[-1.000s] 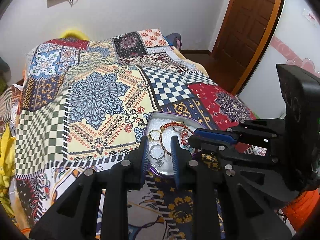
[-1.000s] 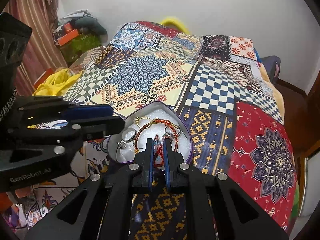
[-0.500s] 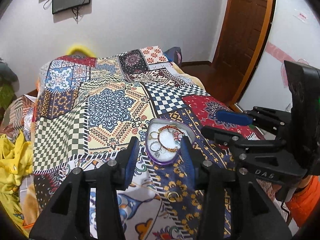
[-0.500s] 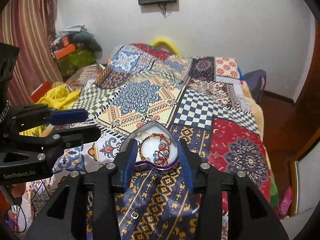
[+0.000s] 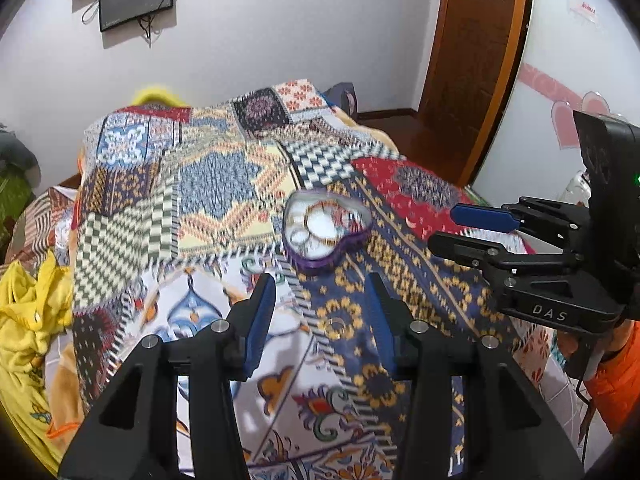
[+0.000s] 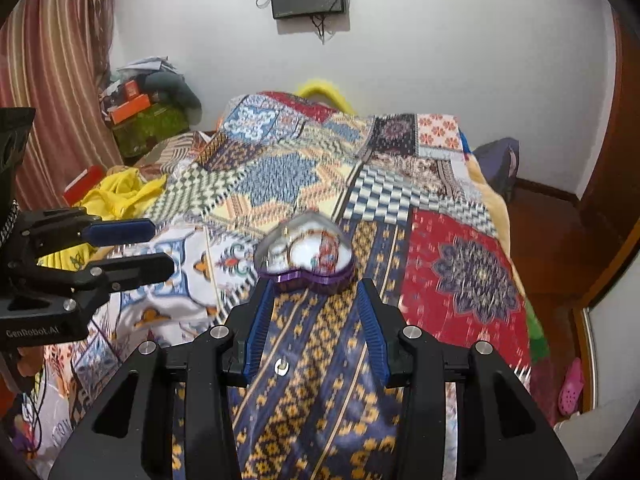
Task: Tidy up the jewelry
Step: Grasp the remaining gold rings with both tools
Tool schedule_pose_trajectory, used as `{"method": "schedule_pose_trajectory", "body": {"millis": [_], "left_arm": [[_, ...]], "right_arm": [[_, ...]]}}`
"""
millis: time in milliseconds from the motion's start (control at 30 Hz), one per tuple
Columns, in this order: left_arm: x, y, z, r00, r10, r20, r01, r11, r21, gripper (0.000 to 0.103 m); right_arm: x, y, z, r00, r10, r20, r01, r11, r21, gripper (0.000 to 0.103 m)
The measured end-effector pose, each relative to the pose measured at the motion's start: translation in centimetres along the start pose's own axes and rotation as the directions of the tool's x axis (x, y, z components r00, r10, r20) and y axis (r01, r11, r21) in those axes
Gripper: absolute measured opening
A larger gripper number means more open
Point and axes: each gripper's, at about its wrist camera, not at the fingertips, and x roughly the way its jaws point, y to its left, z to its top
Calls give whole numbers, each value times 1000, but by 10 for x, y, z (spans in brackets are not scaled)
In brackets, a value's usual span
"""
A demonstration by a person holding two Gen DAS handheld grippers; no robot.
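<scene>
Both my left tongs [image 5: 320, 300] and right tongs [image 6: 316, 304] spread, empty; heart box [image 6: 306, 254] ahead holds jewelry together; stray ring [image 6: 282, 367] between right tongs, probably next.

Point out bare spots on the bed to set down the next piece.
Free: the red patch right of the heart-shaped box, and the checkered patches behind it. Crowded: the blue-gold strip before the box, where a small ring lies.
</scene>
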Motion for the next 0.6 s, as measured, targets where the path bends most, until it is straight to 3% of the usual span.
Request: {"method": "schedule_pose_trajectory", "body": {"millis": [400,600], "left_arm": [[44,-6,-37,992,-44,-118,42,999,-23,45],[63,-6,-42,988,-56,-141,55,998,-11,35]], "right_arm": [[33,11,-47,989,43,-145,-44,999,-6,39],[38,17,-57,987,44,-155,-51,998,-37,38]]}}
